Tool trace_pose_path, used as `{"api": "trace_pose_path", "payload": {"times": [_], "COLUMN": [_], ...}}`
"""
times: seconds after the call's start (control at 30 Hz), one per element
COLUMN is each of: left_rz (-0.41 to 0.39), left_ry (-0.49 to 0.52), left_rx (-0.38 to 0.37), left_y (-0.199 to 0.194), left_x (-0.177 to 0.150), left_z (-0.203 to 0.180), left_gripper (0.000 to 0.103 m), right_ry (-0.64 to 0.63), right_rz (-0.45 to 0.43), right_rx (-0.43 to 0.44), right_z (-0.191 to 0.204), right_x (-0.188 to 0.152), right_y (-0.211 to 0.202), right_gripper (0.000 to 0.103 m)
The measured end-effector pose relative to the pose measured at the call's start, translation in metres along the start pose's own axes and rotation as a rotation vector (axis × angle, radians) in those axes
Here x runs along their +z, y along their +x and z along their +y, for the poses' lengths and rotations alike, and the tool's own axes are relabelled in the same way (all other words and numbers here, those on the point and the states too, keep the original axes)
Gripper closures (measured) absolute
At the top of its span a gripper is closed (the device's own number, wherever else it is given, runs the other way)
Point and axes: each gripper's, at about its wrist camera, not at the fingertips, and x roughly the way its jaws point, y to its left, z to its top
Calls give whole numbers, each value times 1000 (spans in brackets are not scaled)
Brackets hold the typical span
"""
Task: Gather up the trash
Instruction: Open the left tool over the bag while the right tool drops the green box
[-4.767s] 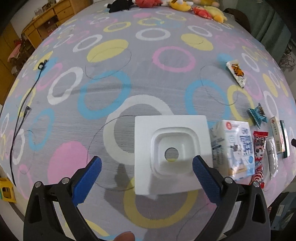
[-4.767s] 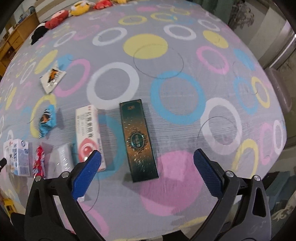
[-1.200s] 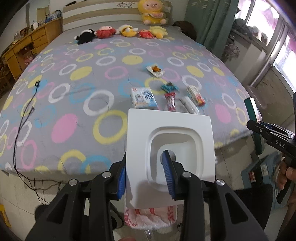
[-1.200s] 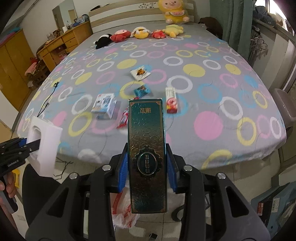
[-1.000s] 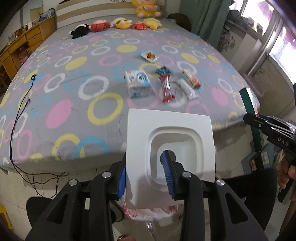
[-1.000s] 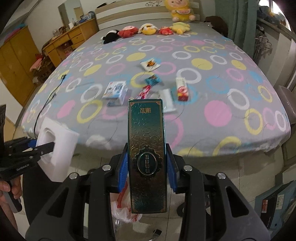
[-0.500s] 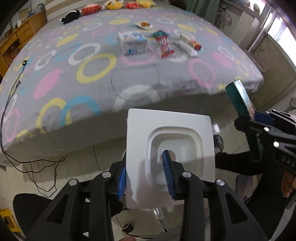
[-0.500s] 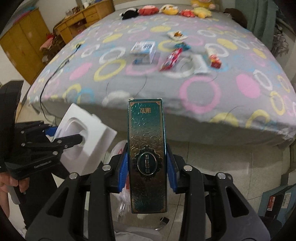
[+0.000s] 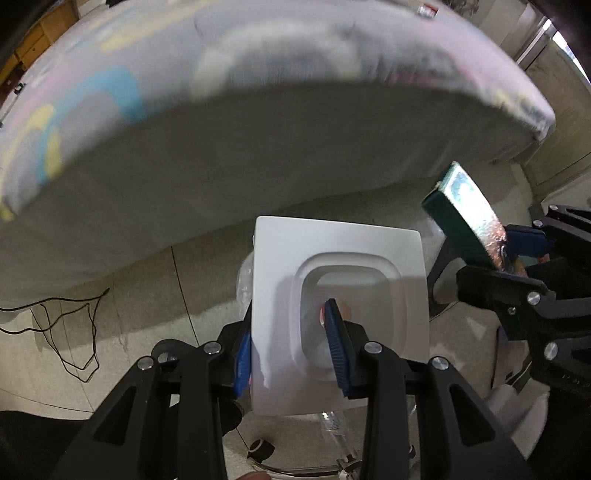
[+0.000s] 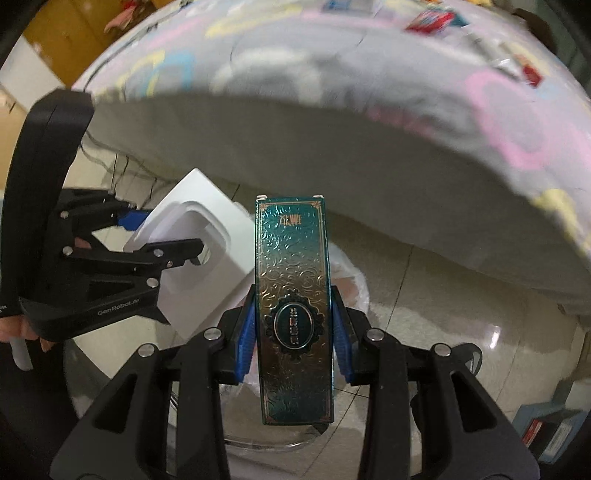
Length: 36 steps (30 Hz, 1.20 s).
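Note:
My left gripper (image 9: pixel 291 343) is shut on a white moulded packaging tray (image 9: pixel 343 295), one finger inside its recess, one on its left edge. It also shows in the right wrist view (image 10: pixel 199 258), at the left. My right gripper (image 10: pixel 293 325) is shut on a long dark green embossed box (image 10: pixel 293 295). That box shows in the left wrist view (image 9: pixel 465 218), at the right. Both are held low over the floor, above a bin with a translucent bag (image 10: pixel 351 284) and a clear rim (image 10: pixel 258 443).
The bed edge with its circle-patterned sheet (image 9: pixel 258 110) hangs just ahead. Several wrappers and boxes (image 10: pixel 428 18) lie on the bed, blurred. Black cables (image 9: pixel 74 332) trail on the tiled floor at the left. Boxes (image 10: pixel 546 428) sit on the floor at the right.
Both grippers have dropped and tilted down from the bed top to the floor in front of it. The tray and the green box have come close together over the bin.

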Motion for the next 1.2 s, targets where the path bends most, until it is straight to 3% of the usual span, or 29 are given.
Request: {"api": "trace_pose_path", "payload": {"times": [0.37, 0.9, 0.93, 0.97, 1.03, 1.1, 1.2], "left_rz": [96, 158, 166, 180, 181, 183, 174], "left_ry": [6, 62, 59, 59, 64, 59, 67], "left_rx": [33, 50, 56, 61, 59, 65, 62], "left_y": [65, 94, 95, 97, 97, 98, 95], "left_x": [-5, -6, -6, -7, -9, -10, -9], "left_z": [7, -3, -3, -2, -2, 1, -2], "left_gripper": [67, 65, 65, 65, 60, 28, 16], "right_ry": [-39, -58, -50, -43, -26, -13, 21], "right_rz": [53, 158, 165, 170, 167, 171, 157], "right_rx": [35, 32, 34, 33, 32, 48, 56], "right_z": [5, 1, -4, 1, -2, -3, -7], "right_x": [-12, -25, -25, -22, -20, -19, -15], "right_y": [65, 109, 108, 108, 107, 106, 100], "right_gripper": [68, 66, 59, 42, 32, 31, 26]}}
